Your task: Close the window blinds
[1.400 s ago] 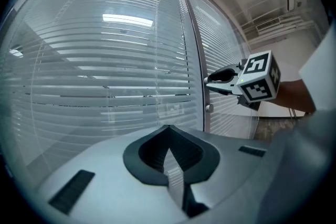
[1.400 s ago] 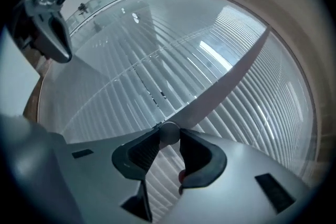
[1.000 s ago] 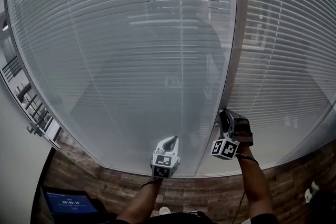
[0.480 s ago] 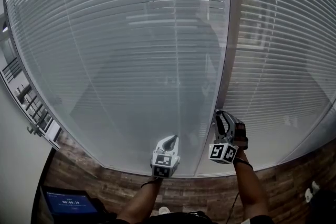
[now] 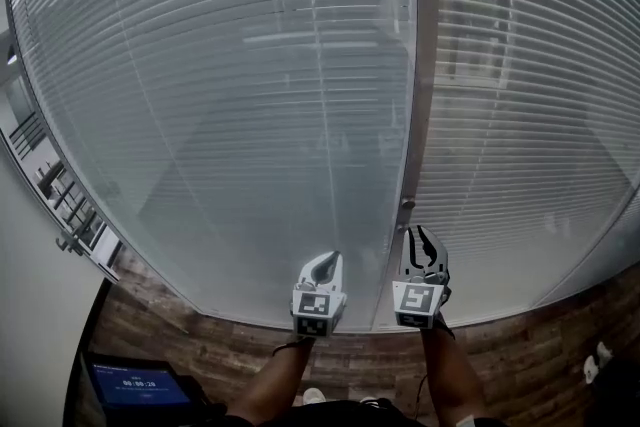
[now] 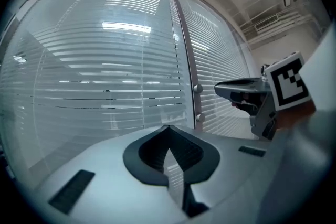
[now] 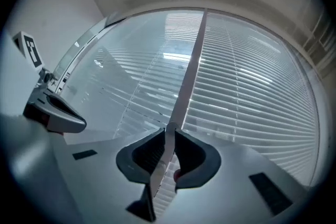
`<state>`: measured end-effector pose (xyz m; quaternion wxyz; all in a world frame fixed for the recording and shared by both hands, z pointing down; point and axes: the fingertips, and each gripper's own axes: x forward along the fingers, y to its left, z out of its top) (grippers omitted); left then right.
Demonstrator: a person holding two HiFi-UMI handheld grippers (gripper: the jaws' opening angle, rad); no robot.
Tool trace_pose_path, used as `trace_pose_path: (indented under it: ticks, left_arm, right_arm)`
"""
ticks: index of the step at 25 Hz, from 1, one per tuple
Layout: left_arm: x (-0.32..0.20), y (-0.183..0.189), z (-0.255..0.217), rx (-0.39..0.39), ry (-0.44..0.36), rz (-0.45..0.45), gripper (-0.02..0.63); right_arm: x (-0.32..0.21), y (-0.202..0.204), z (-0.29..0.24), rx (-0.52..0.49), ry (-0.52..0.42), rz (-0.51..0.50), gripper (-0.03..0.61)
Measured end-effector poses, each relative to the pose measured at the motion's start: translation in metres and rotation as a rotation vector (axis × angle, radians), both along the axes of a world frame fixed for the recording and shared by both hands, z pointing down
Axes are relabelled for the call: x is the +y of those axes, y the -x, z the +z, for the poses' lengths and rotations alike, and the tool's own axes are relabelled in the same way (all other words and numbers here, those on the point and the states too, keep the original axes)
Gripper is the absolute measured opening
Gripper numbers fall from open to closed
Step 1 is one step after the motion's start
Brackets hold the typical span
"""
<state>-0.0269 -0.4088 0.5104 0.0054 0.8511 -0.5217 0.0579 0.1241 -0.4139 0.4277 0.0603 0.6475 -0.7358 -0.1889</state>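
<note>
The window blinds (image 5: pixel 230 85) are horizontal slats behind glass, in two panels split by a grey upright post (image 5: pixel 420 65). A small round knob (image 5: pixel 405 205) sits low on that post; the left gripper view shows two knobs (image 6: pixel 198 88) there. My right gripper (image 5: pixel 418 233) hangs just below the knob and does not touch it. Its jaws have just been closing; a narrow gap is left and nothing is between them (image 7: pixel 170 131). My left gripper (image 5: pixel 326 260) points at the left panel's glass, shut and empty (image 6: pixel 168 128).
A dark screen with a lit display (image 5: pixel 135 383) lies on the wood-pattern floor (image 5: pixel 540 355) at the lower left. A rack or railing (image 5: pixel 60 205) runs along the wall on the left.
My right gripper has come down and left off the post's knob, rolled until its marker cube faces up, and its jaws have narrowed. The left gripper has stayed put.
</note>
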Motion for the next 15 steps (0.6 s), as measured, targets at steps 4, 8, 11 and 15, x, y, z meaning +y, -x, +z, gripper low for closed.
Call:
trace_pose_path:
  ticks: [4, 8, 11, 15]
  left_arm:
    - [0.003, -0.001, -0.005, -0.005, -0.012, -0.011, -0.006]
    - [0.008, 0.004, -0.006, 0.012, -0.007, -0.030, -0.006]
    - [0.015, 0.007, -0.012, 0.036, -0.005, -0.053, -0.006]
    - [0.025, -0.001, -0.017, 0.014, -0.005, -0.066, -0.006]
  right_arm:
    - [0.009, 0.001, 0.004, -0.086, 0.044, -0.015, 0.005]
    - [0.014, 0.004, 0.008, -0.124, 0.046, -0.041, 0.003]
    - [0.018, 0.011, 0.010, -0.158, 0.081, -0.060, 0.003]
    - [0.027, 0.007, 0.019, -0.183, 0.138, -0.082, 0.003]
